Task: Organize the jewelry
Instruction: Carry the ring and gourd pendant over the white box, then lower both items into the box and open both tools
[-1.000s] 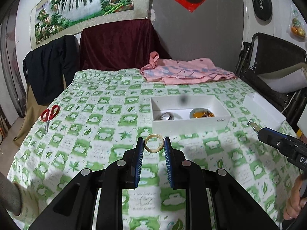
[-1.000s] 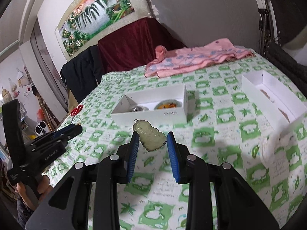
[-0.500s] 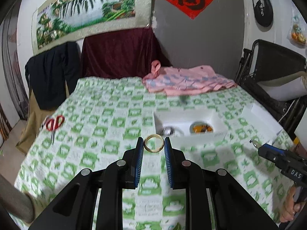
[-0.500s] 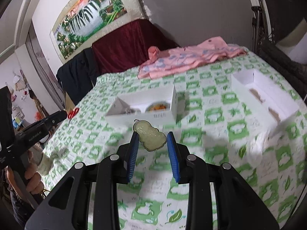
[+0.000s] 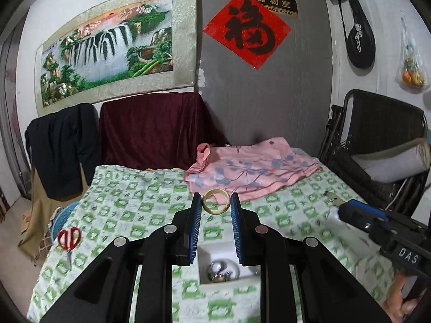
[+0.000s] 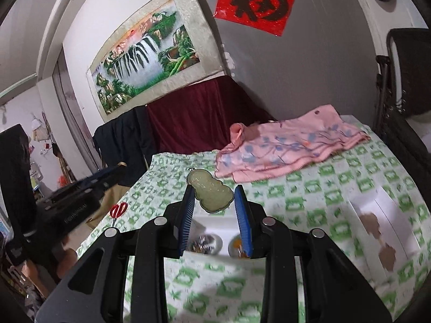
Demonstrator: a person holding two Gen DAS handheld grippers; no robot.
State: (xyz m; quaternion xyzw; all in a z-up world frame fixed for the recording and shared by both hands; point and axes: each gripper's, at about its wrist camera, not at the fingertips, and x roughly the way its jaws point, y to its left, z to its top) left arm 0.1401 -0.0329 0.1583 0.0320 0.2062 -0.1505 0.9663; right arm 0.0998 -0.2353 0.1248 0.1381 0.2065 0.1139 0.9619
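Observation:
My left gripper (image 5: pixel 216 205) is shut on a pale yellow bangle (image 5: pixel 216 204), held well above the table. Below it, between the arms, shows the white jewelry box (image 5: pixel 215 247) with a silvery piece (image 5: pixel 219 270) in a small dish. My right gripper (image 6: pixel 214 195) is shut on a pale green gourd-shaped jade pendant (image 6: pixel 211 192), also raised in the air. Under it lies the same white box (image 6: pixel 212 222), with a silver item (image 6: pixel 203 241) and an orange one (image 6: pixel 237 242) in dishes. The right gripper (image 5: pixel 332 197) enters the left wrist view from the right.
The table wears a green-and-white patterned cloth (image 5: pixel 134 204). Red scissors (image 5: pixel 69 239) lie near its left edge. Folded pink cloth (image 5: pixel 250 172) lies at the back. The white box lid (image 6: pixel 377 226) rests at the right. A black folding chair (image 5: pixel 377 145) stands to the right.
Both grippers rose with their pieces still held; the white box slid down in both views and now sits beneath the fingers, and more of the wall shows.

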